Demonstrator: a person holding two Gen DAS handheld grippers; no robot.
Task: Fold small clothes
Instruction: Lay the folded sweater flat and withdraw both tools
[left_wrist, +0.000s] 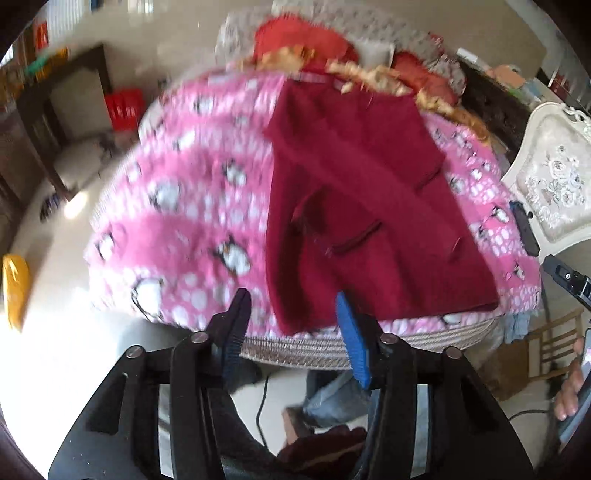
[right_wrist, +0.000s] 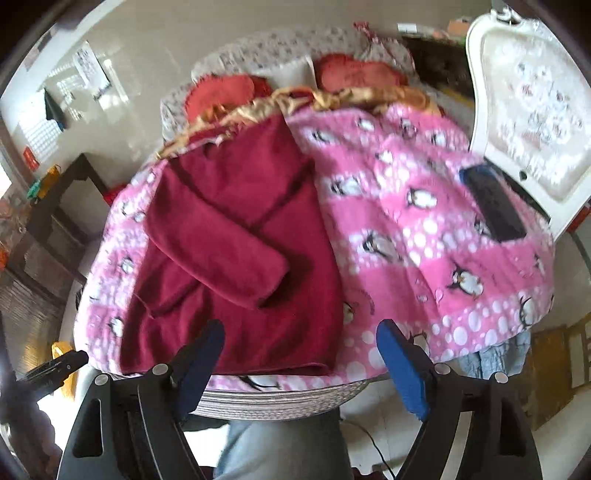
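A dark red fleece garment (left_wrist: 373, 206) lies flat on a round table under a pink penguin blanket (left_wrist: 184, 206). In the right wrist view the garment (right_wrist: 236, 236) shows one sleeve folded across its front. My left gripper (left_wrist: 293, 314) hovers above the garment's near hem, jaws apart, nothing between its blue pads. My right gripper (right_wrist: 301, 345) hangs over the near hem and the blanket (right_wrist: 424, 221), jaws wide apart and empty. The other gripper's black tip shows at the right edge of the left wrist view and the left edge of the right wrist view.
Red and gold-trimmed clothes (right_wrist: 332, 85) are piled at the table's far side. A white ornate chair (right_wrist: 528, 110) stands to the right, with a dark flat object (right_wrist: 495, 203) on the blanket beside it. The person's jeans-clad legs (right_wrist: 280, 443) are below the table edge. A hand (left_wrist: 569, 387) shows at lower right.
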